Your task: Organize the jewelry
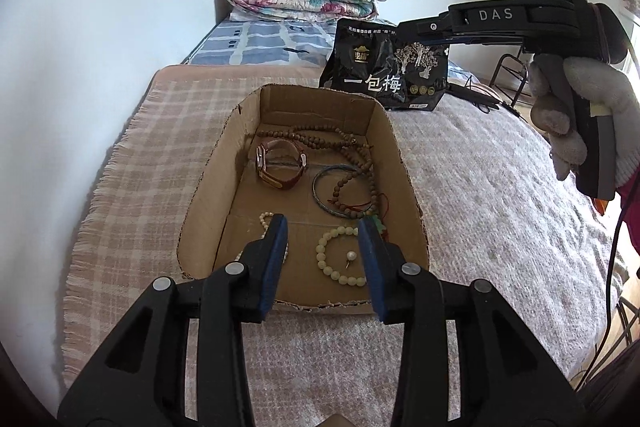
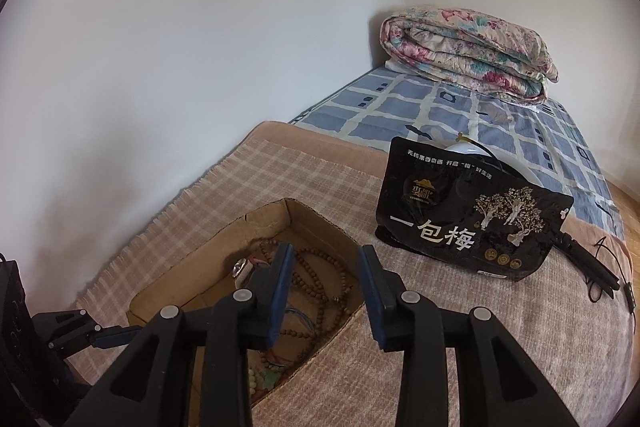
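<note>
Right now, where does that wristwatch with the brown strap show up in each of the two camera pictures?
Left wrist view: the wristwatch lies in the cardboard box, far left part, beside the brown bead necklace.
Right wrist view: only its metal case peeks out, just left of the right tool's left finger.
Shared landmark: the black snack bag behind the box.

I get soft, even daylight in both views, brightest on the wall, with a blown-out patch at the right edge of the left view. Shadows are faint; the box interior is dimmer. Fisheye bends the edges hard, corners go black, and focus stays sharp throughout.
</note>
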A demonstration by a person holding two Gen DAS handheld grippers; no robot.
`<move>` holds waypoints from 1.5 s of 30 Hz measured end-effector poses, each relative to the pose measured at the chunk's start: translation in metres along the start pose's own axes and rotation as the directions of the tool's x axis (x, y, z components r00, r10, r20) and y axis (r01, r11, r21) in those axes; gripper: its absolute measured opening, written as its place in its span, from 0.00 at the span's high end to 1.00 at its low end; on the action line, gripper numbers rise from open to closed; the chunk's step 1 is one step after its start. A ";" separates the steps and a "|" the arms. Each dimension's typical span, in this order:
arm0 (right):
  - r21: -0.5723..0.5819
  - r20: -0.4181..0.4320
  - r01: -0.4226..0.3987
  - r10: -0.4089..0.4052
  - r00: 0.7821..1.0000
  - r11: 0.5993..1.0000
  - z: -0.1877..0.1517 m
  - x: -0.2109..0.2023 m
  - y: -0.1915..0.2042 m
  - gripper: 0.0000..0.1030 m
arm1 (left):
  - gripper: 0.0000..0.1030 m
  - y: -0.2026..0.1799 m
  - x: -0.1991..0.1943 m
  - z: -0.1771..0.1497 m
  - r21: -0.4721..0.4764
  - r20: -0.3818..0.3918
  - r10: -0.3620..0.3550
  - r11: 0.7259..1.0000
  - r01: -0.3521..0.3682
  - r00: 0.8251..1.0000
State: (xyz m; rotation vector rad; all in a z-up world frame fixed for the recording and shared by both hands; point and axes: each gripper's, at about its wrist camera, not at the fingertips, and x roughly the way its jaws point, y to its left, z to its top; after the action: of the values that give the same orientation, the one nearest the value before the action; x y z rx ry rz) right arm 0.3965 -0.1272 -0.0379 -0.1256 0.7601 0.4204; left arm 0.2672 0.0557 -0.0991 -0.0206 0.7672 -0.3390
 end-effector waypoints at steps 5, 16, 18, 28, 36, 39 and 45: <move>0.012 0.004 0.005 -0.005 1.000 1.000 -0.008 -0.016 -0.002 0.65 | 0.64 -0.007 -0.015 0.003 0.000 0.016 0.011 1.000 -0.011 1.000; 0.020 0.051 0.012 -0.013 0.999 1.000 -0.026 -0.070 -0.002 0.54 | 0.64 -0.032 -0.058 0.006 0.008 0.066 0.046 0.999 -0.047 0.997; 0.024 0.065 0.009 -0.010 0.998 1.000 -0.031 -0.084 -0.003 0.51 | 0.64 -0.038 -0.067 0.006 0.008 0.079 0.051 0.999 -0.052 0.996; 0.044 0.117 0.037 -0.042 0.992 0.998 -0.067 -0.150 -0.009 0.41 | 0.63 -0.073 -0.116 -0.001 0.026 0.145 0.093 0.995 -0.097 0.985; 0.053 0.144 0.075 -0.082 0.986 0.996 -0.105 -0.196 -0.013 0.28 | 0.44 -0.098 -0.150 -0.009 0.030 0.206 0.126 0.990 -0.135 0.970; 0.056 0.148 0.101 -0.109 0.983 0.993 -0.120 -0.211 -0.016 0.22 | 0.28 -0.102 -0.163 -0.012 0.016 0.226 0.136 0.990 -0.144 0.965; 0.067 0.144 0.141 -0.150 0.978 0.988 -0.148 -0.231 -0.022 0.10 | 0.24 -0.110 -0.182 -0.017 0.009 0.244 0.158 0.986 -0.165 0.957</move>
State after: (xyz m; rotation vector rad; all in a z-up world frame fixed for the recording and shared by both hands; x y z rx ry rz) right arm 0.1609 -0.2603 0.0143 -0.0949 0.6113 0.2655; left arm 0.1010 0.0094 0.0274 0.0282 0.5168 -0.1871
